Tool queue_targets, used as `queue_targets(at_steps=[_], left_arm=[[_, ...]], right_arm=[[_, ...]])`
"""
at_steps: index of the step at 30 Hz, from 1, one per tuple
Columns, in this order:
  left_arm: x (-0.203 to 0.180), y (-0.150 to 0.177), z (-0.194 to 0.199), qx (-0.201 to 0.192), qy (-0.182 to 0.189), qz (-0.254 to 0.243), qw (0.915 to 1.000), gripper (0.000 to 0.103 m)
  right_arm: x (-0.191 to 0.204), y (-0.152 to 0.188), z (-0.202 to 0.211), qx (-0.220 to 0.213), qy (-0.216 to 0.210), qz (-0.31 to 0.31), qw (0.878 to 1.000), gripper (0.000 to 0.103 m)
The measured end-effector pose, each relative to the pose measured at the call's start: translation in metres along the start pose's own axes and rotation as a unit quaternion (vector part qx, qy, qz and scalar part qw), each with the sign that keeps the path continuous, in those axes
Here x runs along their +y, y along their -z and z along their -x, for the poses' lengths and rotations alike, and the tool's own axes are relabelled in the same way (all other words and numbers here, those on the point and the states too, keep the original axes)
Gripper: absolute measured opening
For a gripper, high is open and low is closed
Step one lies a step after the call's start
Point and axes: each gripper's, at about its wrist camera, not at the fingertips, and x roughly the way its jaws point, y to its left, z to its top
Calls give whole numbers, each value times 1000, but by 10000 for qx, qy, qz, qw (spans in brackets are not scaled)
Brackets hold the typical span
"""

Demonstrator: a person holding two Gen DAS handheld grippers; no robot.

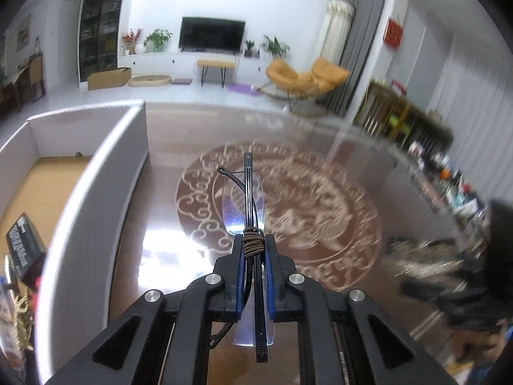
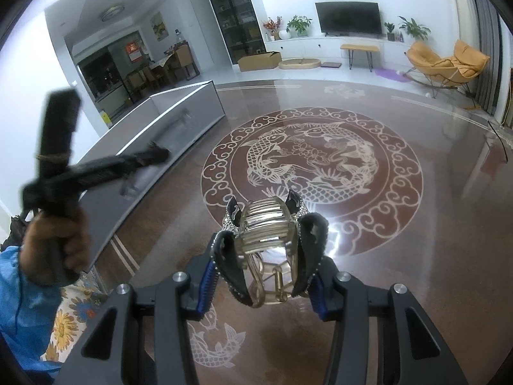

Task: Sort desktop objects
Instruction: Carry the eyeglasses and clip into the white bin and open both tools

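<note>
Black jaws of the left gripper [image 1: 253, 247] stand narrow at the bottom centre of the left wrist view, and they hold folded glasses [image 1: 245, 205] with a brown cord wound around them at the tips. One clear lens and the thin black arms of the glasses stick out upward past the fingertips, over the table [image 1: 320, 166], which is brown and glossy with a pale round fish pattern. At the left of this frame is a white box [image 1: 96, 173] with tall walls; a dark packet [image 1: 22, 243] lies inside it at the lower left.

From the right wrist view, the right gripper [image 2: 266, 253] at the bottom centre is partly open around a hair claw [image 2: 269, 240], clear plastic with black, studded wings, and the blue pads press on it from both sides. The claw hangs above the table, just below the round pattern. At the left edge of this frame a hand [image 2: 54, 243] with a blue sleeve holds the left gripper, blurred, in front of the white box. Far behind, at the top, I see a dark TV [image 2: 349, 16] and a yellow chair [image 2: 445, 61].
</note>
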Motion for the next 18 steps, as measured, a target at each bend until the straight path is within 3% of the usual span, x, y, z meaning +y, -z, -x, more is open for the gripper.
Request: queue_targets(at_steps=[5, 9, 12, 18], left_arm=[[14, -12, 50, -314, 104, 228, 9992, 10], [42, -16, 87, -439, -116, 278, 9986, 10], [77, -15, 109, -404, -533, 321, 9972, 10], [176, -4, 137, -183, -1427, 786, 9865, 10]], right_arm=[[9, -4, -3, 40, -20, 117, 9999, 48], [25, -15, -11, 58, -136, 253, 9996, 48], [45, -31, -22, 76, -294, 345, 9989, 48], [130, -93, -46, -65, -922, 865, 9920, 48]])
